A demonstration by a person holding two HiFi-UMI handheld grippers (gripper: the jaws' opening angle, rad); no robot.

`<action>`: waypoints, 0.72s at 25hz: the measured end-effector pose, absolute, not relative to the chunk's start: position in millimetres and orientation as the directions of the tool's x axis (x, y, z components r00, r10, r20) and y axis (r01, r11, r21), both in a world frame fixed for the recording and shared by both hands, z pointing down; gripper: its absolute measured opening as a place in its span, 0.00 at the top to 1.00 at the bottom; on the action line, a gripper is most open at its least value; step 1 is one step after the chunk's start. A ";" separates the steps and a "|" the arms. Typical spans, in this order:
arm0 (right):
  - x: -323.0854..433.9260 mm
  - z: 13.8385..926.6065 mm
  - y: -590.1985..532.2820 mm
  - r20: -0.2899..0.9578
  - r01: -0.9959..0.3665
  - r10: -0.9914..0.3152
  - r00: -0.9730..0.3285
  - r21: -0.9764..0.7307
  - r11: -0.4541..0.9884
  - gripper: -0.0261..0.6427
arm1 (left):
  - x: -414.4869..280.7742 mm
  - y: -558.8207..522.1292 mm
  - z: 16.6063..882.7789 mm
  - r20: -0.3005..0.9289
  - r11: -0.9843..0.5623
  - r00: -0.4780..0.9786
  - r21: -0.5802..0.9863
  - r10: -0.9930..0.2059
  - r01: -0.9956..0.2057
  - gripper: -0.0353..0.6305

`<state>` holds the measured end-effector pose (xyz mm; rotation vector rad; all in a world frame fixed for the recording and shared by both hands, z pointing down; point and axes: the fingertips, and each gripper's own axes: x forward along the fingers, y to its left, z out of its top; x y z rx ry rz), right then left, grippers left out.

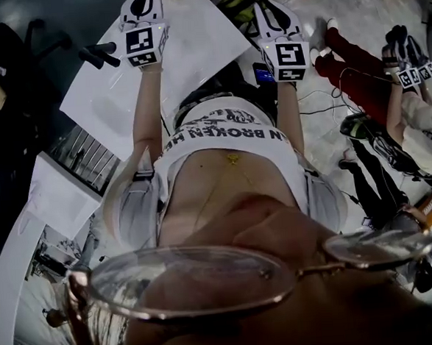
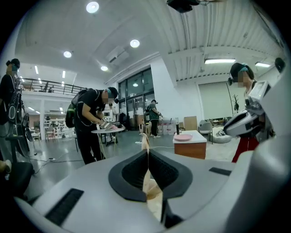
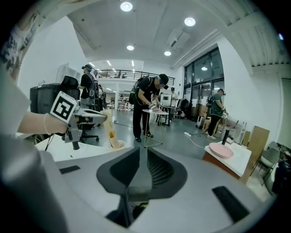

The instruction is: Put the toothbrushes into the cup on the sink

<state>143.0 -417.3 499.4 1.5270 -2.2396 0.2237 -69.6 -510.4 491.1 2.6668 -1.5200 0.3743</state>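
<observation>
In the head view both grippers are held out over a white table (image 1: pixel 193 55). My left gripper (image 1: pixel 145 3) (image 2: pixel 147 152) is shut on a thin beige toothbrush (image 2: pixel 145 142), whose tip pokes out past the pads. From the right gripper view, that beige toothbrush (image 3: pixel 109 129) hangs down from the left gripper (image 3: pixel 97 117) towards a small white cup (image 3: pixel 117 145) on the white surface. My right gripper (image 1: pixel 273 16) (image 3: pixel 140 152) has its pads closed against a flat grey toothbrush handle (image 3: pixel 138 175) that fills the gap.
A person in red trousers (image 1: pixel 348 63) sits at the right with grippers of their own. Other people stand round a small round table (image 3: pixel 152 110). A pink plate (image 3: pixel 221 150) (image 2: pixel 183 137) lies on a low white-topped stand. Cables trail on the floor (image 1: pixel 322 102).
</observation>
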 end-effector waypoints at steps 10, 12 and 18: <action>147.6 493.9 -390.6 0.412 -0.923 -0.854 -0.317 0.072 0.377 0.86 | -40.7 -483.5 542.1 0.340 -0.578 0.544 0.001 -0.767 -0.816 0.92; 143.4 493.5 -391.3 0.413 -0.921 -0.851 -0.324 0.071 0.384 0.86 | -40.4 -479.9 545.3 0.344 -0.594 0.558 0.002 -0.755 -0.805 0.92; 124.7 504.6 -420.7 0.418 -0.898 -0.825 -0.380 0.049 0.438 0.86 | -47.1 -494.1 545.5 0.300 -0.603 0.591 0.060 -0.749 -0.795 0.82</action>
